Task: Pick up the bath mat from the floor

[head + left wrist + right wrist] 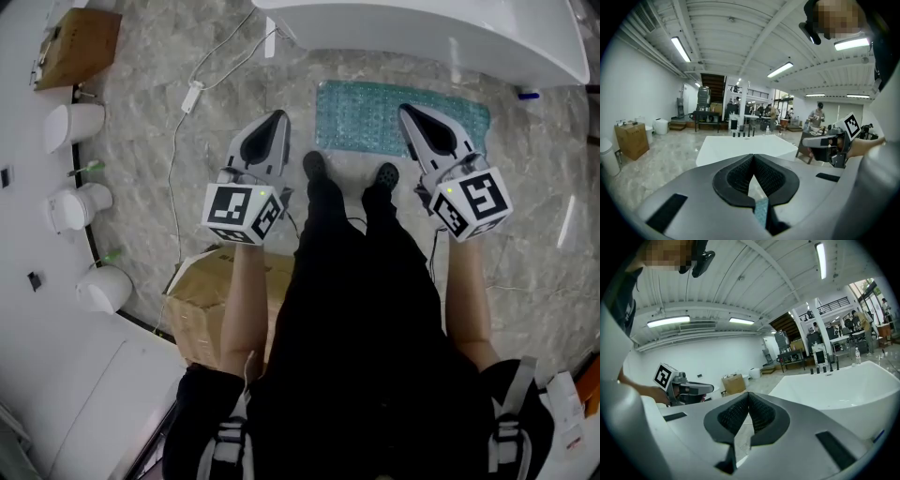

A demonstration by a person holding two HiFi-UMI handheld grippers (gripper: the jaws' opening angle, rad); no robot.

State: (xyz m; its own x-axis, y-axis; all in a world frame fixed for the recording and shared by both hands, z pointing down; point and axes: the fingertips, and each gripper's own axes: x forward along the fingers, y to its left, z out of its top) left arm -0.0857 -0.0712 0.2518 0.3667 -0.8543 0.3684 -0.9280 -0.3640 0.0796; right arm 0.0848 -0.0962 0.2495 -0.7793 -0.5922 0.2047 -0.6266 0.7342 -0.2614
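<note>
Left gripper (277, 117), jaws pressed together on nothing, points toward 1 o'clock in the head view. Just off its tip at 3 o'clock lies the left edge of the teal bath mat (361, 117). Through the slot under the closed pads, the left gripper view catches a sliver of the same teal. Right gripper (406, 112), jaws likewise closed and empty, points toward 11 o'clock. Its tip appears over the middle of the mat, though no view shows whether they touch. Both bare forearms reach forward, one on either side of legs in black trousers, each gripper's marker cube nearest the person. The mat lies flat on the marbled floor, just beyond the person's black shoes (314, 165), with the white bathtub (422, 37) at its 12 o'clock. A white cable (192, 94) trails at the left gripper's 10 o'clock, and a cardboard box (206, 291) sits at its 7 o'clock.
</note>
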